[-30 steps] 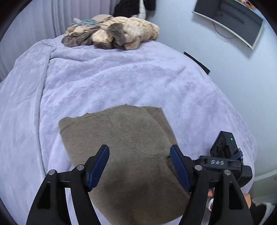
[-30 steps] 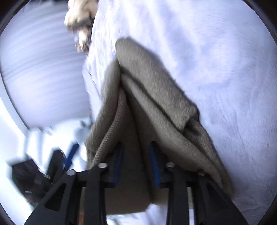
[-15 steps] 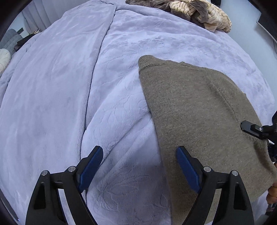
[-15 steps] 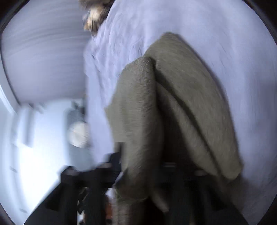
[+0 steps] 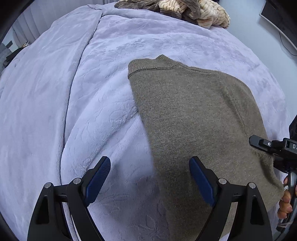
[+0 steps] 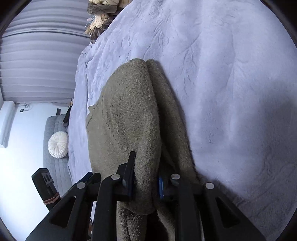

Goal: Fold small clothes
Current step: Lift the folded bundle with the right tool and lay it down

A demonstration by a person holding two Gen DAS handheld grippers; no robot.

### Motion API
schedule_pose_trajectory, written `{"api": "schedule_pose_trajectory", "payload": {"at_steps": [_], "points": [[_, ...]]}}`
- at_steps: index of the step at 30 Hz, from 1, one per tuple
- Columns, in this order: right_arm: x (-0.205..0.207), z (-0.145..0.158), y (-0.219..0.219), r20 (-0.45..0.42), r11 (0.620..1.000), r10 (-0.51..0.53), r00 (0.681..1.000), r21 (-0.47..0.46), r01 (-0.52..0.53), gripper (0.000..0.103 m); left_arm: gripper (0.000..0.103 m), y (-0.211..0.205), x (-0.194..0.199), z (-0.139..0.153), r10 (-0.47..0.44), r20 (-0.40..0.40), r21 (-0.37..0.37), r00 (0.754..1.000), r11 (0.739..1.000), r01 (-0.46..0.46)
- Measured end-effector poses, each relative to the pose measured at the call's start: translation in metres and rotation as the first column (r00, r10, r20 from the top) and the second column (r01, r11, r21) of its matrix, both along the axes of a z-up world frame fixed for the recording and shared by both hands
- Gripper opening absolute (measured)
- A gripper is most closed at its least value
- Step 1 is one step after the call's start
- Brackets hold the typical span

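We see the olive knit sweater lying folded on the lavender blanket that covers the bed, its ribbed collar pointing toward the far end. Our left gripper hangs above the sweater's near edge with its blue pads spread wide, holding nothing. Our right gripper is pressed together on a bunched fold of the sweater at its side edge. A heap of beige and brown clothes sits at the far end of the bed.
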State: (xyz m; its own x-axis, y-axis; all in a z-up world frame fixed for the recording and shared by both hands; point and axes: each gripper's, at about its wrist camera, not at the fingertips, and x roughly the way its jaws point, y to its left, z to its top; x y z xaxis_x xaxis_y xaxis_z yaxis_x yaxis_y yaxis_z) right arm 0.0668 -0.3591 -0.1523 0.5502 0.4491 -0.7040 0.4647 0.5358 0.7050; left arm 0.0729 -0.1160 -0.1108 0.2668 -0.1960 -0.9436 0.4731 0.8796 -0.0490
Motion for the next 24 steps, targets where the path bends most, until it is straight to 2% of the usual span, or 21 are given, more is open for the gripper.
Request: {"api": "schedule_pose_trajectory", "payload": {"at_steps": [4,6,8,12,14,15,16,17,21,24], "points": [[-0.009,0.027,0.004,-0.047,0.995,0.01,0.999,-0.098,-0.015,0.032,0.088,0.002,-0.002,0.008,-0.024,-0.003,0.023,1.0,0.999,0.024],[-0.023,0.041,0.002,-0.066,0.99,0.003,0.998,-0.142,-0.012,0.046,0.088,0.008,-0.006,0.013,-0.029,-0.015,0.013,0.999,0.999,0.029],[-0.046,0.056,0.001,-0.049,0.989,0.0,0.999,-0.15,-0.007,0.051,0.088,0.014,-0.011,0.013,-0.031,-0.045,-0.003,0.998,1.0,0.031],[-0.078,0.069,0.005,0.017,0.993,0.025,1.0,-0.112,-0.023,0.051,0.088,0.028,-0.02,0.011,-0.003,-0.095,-0.025,0.995,1.0,0.0],[-0.076,0.069,0.014,0.018,0.992,0.071,0.997,-0.103,-0.069,0.051,0.088,0.031,-0.024,0.009,0.014,-0.12,-0.031,0.993,0.999,-0.018],[-0.073,0.069,0.021,0.002,0.988,0.106,0.994,-0.116,-0.105,0.044,0.088,0.031,-0.026,0.008,0.018,-0.127,-0.029,0.992,0.999,-0.022],[-0.064,0.066,0.03,-0.017,0.982,0.134,0.991,-0.134,-0.135,0.03,0.088,0.03,-0.029,0.007,0.017,-0.134,-0.024,0.991,0.999,-0.02],[-0.057,0.064,0.038,-0.045,0.973,0.159,0.986,-0.162,-0.164,0.008,0.088,0.029,-0.033,0.006,0.009,-0.131,-0.017,0.991,1.0,-0.011],[-0.061,0.046,0.04,-0.169,0.95,0.121,0.978,-0.266,-0.164,0.008,0.088,0.025,-0.052,-0.007,-0.057,-0.11,0.036,0.992,0.997,0.062],[-0.074,0.019,0.032,-0.208,0.96,0.088,0.974,-0.242,-0.139,0.008,0.088,0.026,-0.065,-0.02,-0.068,-0.133,0.062,0.989,0.995,0.077]]}}
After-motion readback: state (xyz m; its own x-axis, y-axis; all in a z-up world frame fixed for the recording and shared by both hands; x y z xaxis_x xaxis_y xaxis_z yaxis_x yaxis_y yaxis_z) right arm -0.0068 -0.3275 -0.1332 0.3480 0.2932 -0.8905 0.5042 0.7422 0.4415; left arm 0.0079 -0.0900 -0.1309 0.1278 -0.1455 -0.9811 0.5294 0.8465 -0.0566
